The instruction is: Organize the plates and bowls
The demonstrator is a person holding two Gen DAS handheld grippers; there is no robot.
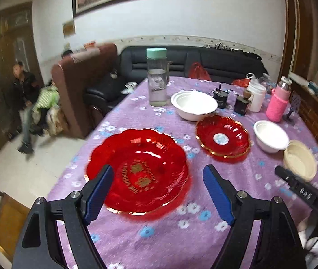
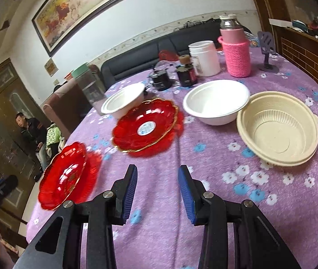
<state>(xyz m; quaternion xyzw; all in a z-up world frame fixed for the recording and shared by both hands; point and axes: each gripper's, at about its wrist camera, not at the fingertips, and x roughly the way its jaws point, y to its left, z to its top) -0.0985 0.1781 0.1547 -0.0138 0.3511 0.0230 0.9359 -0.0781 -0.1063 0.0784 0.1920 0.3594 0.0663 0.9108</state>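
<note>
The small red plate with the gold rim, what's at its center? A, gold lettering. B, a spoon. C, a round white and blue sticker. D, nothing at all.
C: the small red plate shows a round white-and-blue sticker at its center in both wrist views; the gold lettering is on the large red plate instead.

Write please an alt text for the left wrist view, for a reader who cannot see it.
The open left gripper hovers over a large red plate on a purple flowered tablecloth, its blue-padded fingers holding nothing. Farther back lie a smaller red plate, two white bowls, a cream bowl and a clear water bottle.
</note>
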